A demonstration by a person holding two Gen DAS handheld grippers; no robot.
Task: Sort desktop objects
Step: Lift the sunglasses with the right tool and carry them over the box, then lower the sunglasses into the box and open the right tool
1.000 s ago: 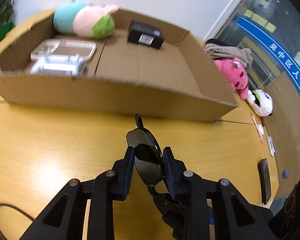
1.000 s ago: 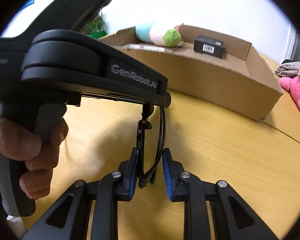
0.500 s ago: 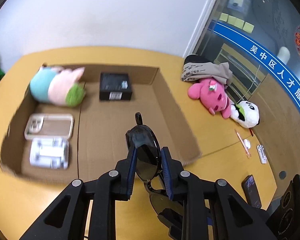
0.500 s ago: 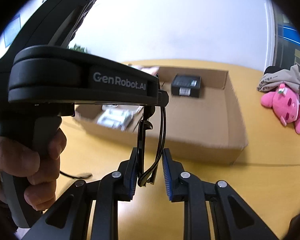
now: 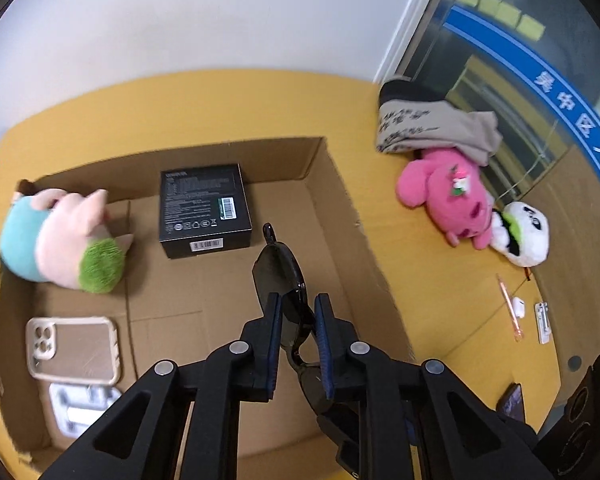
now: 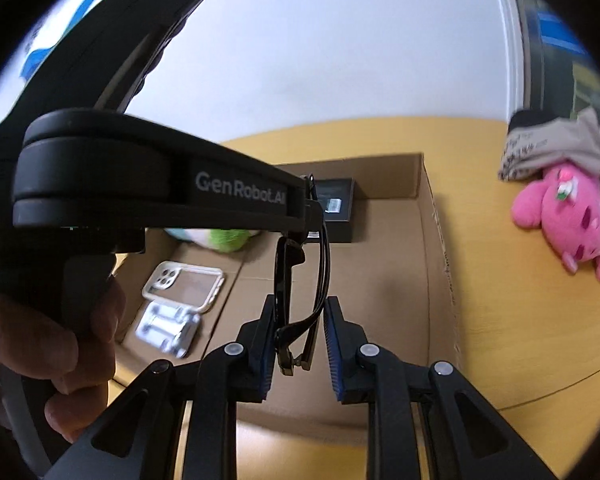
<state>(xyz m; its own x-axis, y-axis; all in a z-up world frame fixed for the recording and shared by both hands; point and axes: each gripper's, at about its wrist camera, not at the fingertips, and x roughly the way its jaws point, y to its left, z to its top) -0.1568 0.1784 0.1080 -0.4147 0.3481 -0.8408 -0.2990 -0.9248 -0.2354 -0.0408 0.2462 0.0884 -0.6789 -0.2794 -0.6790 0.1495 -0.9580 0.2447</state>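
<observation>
My left gripper (image 5: 297, 312) is shut on black sunglasses (image 5: 278, 270) and holds them above the open cardboard box (image 5: 340, 216). My right gripper (image 6: 298, 322) has its jaws around the folded end of the same sunglasses (image 6: 302, 276); the left pad touches the frame, the right pad stands a little apart. The left gripper's body (image 6: 160, 188) fills the left of the right wrist view. The box holds a plush toy (image 5: 60, 240), a black carton (image 5: 204, 208), a phone case (image 5: 74, 350) and a clear plastic piece (image 5: 80, 404).
On the yellow table (image 5: 440, 280) to the right of the box lie a pink plush (image 5: 448, 196), a panda plush (image 5: 522, 232), a folded beige cloth (image 5: 432, 124), a pen (image 5: 508, 304), small white items (image 5: 542, 316) and a dark phone (image 5: 512, 400).
Both grippers rose and moved forward with the sunglasses, from low over the table in front of the box to high above the box's inside.
</observation>
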